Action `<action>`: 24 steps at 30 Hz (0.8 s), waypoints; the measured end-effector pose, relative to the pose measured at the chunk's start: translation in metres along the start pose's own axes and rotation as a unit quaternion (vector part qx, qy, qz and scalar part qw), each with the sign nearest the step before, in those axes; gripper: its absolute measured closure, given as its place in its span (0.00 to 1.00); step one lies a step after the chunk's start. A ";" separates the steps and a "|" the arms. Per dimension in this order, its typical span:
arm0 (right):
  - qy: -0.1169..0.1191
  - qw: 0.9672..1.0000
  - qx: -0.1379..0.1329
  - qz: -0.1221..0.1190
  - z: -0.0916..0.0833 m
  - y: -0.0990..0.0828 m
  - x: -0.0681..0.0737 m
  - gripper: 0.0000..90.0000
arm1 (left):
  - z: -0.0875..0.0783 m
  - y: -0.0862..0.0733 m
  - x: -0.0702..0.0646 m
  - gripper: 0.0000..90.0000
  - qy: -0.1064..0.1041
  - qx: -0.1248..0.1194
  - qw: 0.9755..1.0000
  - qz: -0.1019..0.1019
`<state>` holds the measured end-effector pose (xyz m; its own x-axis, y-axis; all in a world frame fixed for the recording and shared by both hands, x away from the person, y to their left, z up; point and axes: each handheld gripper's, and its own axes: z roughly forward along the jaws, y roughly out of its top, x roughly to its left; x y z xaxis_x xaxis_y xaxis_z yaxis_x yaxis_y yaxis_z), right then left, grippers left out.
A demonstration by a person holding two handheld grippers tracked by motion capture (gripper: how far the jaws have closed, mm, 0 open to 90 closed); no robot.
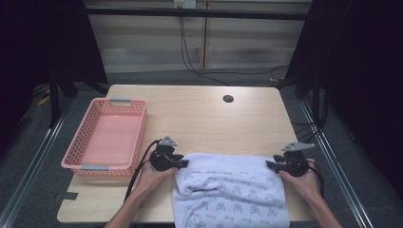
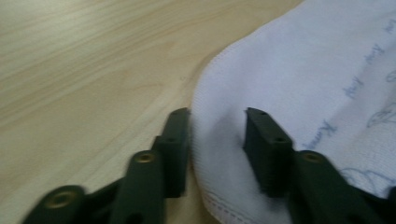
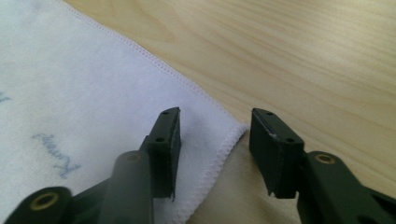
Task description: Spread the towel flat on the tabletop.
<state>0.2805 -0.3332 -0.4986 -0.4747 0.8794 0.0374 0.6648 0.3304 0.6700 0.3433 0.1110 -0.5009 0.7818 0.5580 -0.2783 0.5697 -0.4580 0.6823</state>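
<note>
Presently, a white towel (image 1: 230, 192) with a pale blue print lies rumpled at the near edge of the wooden counter (image 1: 204, 118), part of it hanging over that edge. The left claw (image 1: 183, 163) is at the towel's far left corner, released — the left gripper view shows the hem between its parted jaws. The right claw (image 1: 270, 165) is at the far right corner, also released, straddling that corner. A pink basket (image 1: 85, 137) stands at the counter's left, apart from the towel.
</note>
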 end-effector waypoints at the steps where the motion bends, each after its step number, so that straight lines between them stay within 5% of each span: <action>1: 0.005 1.000 -0.001 -0.001 0.000 0.000 0.001 0.74 | -0.001 0.000 -0.001 0.82 0.006 -0.003 1.000 0.002; 6: 0.035 0.999 -0.009 0.008 -0.001 0.006 0.004 0.95 | -0.013 0.007 0.000 0.93 0.005 -0.038 0.999 0.002; 13: 0.043 0.996 -0.076 0.015 -0.025 0.028 -0.001 0.96 | -0.035 0.023 0.001 0.95 0.011 -0.076 0.997 0.005; 19: 0.049 0.985 -0.162 0.027 -0.055 0.067 -0.013 0.96 | -0.068 0.055 0.001 0.95 0.027 -0.118 0.992 0.027; 22: 0.049 0.980 -0.189 0.029 -0.065 0.089 -0.019 0.96 | -0.081 0.071 0.006 0.96 0.021 -0.161 0.986 0.021; 24: 0.051 0.976 -0.207 0.032 -0.068 0.102 -0.023 0.96 | -0.084 0.080 0.007 0.96 0.028 -0.167 0.985 0.029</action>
<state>0.3201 -0.3429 -0.3808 -0.5093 0.8476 0.1490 0.4150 0.0902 0.9053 0.3731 0.1365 -0.3918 0.7898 0.5793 -0.2013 0.4025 -0.2420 0.8829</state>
